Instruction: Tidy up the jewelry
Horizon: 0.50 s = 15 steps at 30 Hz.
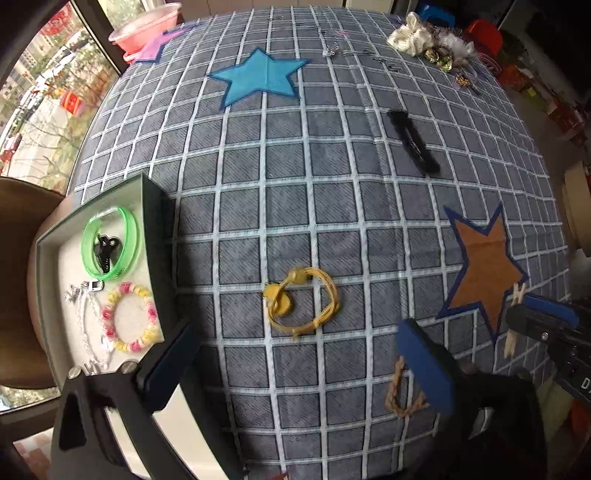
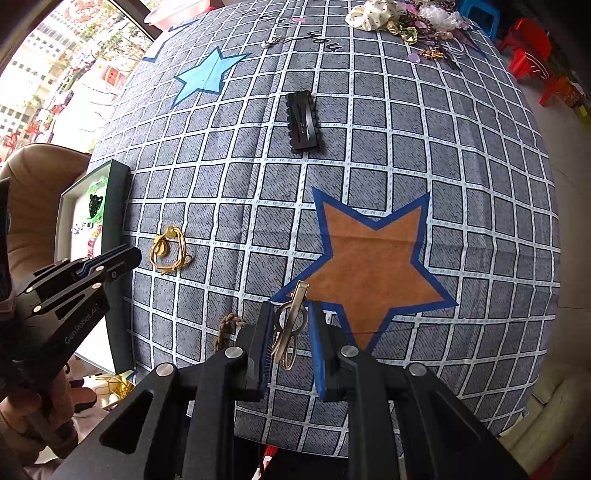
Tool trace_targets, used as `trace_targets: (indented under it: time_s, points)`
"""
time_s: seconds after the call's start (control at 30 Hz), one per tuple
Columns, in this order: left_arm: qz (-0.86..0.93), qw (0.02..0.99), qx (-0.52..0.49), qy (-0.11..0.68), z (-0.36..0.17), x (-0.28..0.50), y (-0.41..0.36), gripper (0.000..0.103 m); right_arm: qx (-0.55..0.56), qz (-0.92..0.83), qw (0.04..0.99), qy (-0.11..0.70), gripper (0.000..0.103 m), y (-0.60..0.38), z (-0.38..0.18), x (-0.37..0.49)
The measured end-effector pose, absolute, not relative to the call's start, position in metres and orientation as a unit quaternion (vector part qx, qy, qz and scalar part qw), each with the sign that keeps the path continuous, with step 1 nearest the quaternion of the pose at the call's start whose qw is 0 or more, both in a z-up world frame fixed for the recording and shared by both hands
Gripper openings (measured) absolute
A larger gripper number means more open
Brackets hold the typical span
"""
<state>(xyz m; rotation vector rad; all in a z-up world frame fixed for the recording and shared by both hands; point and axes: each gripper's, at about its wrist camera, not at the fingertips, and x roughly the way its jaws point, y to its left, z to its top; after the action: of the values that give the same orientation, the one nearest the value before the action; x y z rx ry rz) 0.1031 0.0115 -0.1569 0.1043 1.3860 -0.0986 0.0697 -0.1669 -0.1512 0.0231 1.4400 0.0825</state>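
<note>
A yellow cord bracelet (image 1: pixel 301 301) lies on the checked cloth, between my open left gripper's (image 1: pixel 295 354) fingers and ahead of them; it also shows in the right wrist view (image 2: pixel 170 251). My right gripper (image 2: pixel 290 328) is narrowed around a metal hair clip (image 2: pixel 290 325) held upright at the brown star's edge. The grey jewelry tray (image 1: pixel 155 236) at the left holds a green bangle (image 1: pixel 110 245), a black claw clip, a pink-yellow bead bracelet (image 1: pixel 129 317) and a white chain. A black snap clip (image 1: pixel 413 140) lies further back.
A braided brown bracelet (image 1: pixel 400 391) lies by my left gripper's right finger. A pile of scrunchies and trinkets (image 1: pixel 428 40) sits at the far right, a pink bowl (image 1: pixel 147 26) at the far left. Small earrings (image 1: pixel 330 51) lie at the back.
</note>
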Motion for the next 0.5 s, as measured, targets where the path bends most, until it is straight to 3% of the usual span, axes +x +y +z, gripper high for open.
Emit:
trace_targets:
  time_s: [0.17, 0.5]
  points:
    - [-0.026, 0.773, 0.084, 0.629, -0.17, 0.112, 0.001, 0.103, 0.023, 0.024, 0.749, 0.661, 0.02, -0.183, -0.152, 0.066]
    - [-0.014, 0.741, 0.039, 0.67, -0.228, 0.133, 0.017, 0.103, 0.025, 0.014, 0.746, 0.665, 0.02, -0.198, -0.151, 0.057]
